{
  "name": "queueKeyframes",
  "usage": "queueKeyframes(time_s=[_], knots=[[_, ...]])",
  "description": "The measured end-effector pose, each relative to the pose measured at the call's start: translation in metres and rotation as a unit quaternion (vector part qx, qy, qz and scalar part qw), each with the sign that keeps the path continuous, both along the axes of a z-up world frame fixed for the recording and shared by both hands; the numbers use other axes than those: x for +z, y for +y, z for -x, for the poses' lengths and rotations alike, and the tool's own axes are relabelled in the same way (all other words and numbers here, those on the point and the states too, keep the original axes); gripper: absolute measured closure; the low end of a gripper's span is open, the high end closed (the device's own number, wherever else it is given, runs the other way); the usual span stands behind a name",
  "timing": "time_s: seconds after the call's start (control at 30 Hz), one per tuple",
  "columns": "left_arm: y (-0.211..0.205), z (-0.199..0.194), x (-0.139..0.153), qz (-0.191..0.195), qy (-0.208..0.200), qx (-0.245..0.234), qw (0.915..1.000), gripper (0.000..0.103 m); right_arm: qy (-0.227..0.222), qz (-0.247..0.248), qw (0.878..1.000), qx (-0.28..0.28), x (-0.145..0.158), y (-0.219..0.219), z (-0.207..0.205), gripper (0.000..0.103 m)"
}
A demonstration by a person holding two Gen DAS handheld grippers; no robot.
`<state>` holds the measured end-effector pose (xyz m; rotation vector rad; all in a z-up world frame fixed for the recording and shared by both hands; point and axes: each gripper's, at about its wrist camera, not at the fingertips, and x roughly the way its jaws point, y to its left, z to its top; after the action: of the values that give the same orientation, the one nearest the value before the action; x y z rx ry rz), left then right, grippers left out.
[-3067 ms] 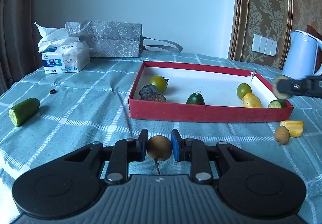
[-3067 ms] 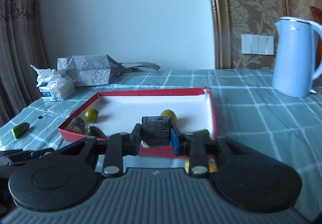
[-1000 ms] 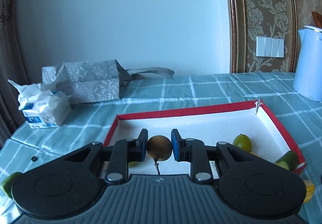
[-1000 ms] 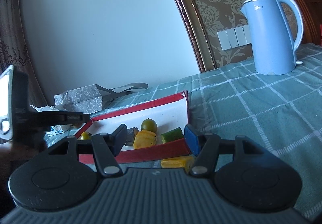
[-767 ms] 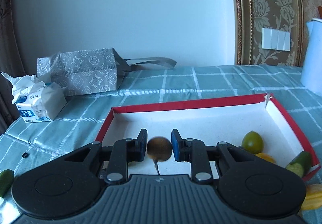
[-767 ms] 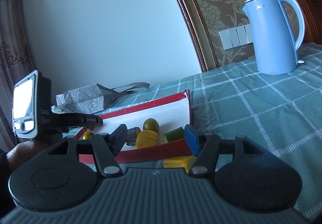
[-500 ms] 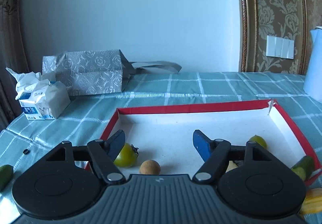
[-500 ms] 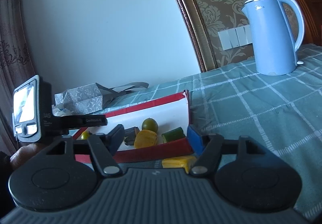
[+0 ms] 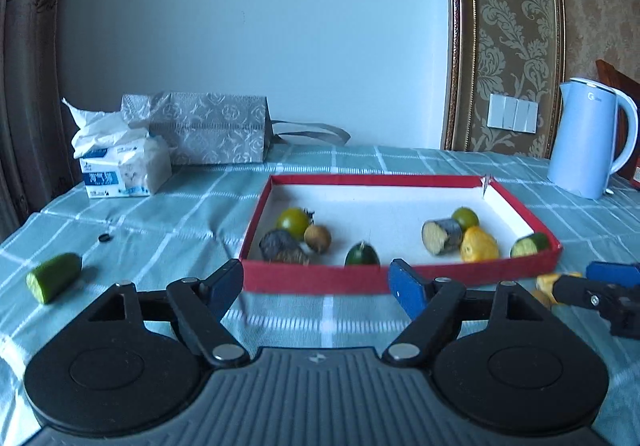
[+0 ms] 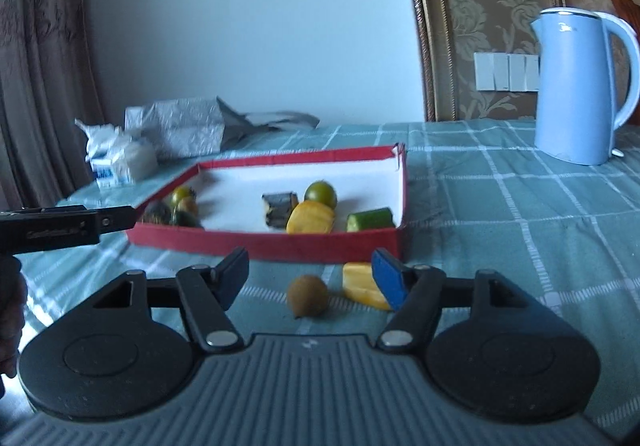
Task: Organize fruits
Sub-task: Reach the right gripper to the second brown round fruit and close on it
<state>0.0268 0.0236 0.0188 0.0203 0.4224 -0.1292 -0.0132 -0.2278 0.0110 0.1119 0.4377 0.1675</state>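
A red tray (image 9: 400, 278) with a white floor holds several fruits: a green tomato (image 9: 294, 222), a small brown fruit (image 9: 317, 238) beside it, a dark piece (image 9: 441, 236), a yellow piece (image 9: 479, 250) and a cucumber end (image 9: 530, 244). My left gripper (image 9: 316, 286) is open and empty, just in front of the tray. My right gripper (image 10: 310, 276) is open and empty, with a brown fruit (image 10: 307, 300) on the cloth between its fingers and a yellow piece (image 10: 362, 286) by its right finger. The tray also shows in the right wrist view (image 10: 280, 244).
A cucumber piece (image 9: 54, 277) lies on the cloth at far left, with a small black ring (image 9: 104, 237) behind it. A tissue pack (image 9: 120, 161) and a silver bag (image 9: 208, 127) stand at the back left. A blue kettle (image 10: 580, 85) stands at the back right.
My left gripper opened, left the small brown fruit in the tray beside the green tomato, and pulled back. My right gripper dropped its dark piece in the tray and lowered over the brown fruit.
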Motion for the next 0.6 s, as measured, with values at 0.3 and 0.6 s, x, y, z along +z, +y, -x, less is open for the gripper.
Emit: queueKeyframes(time_s=[0.3,0.6], knots=[[0.012,-0.001,-0.014,0.029,0.013,-0.001,0.9995,0.023,0.059,-0.001,0.998,0.021,-0.016,0.008,-0.022,0.053],[0.008,0.0,-0.015,0.023,0.018,-0.011,0.9995,0.023,0.08,0.028,0.996,0.014,-0.022,0.02,-0.038,0.066]])
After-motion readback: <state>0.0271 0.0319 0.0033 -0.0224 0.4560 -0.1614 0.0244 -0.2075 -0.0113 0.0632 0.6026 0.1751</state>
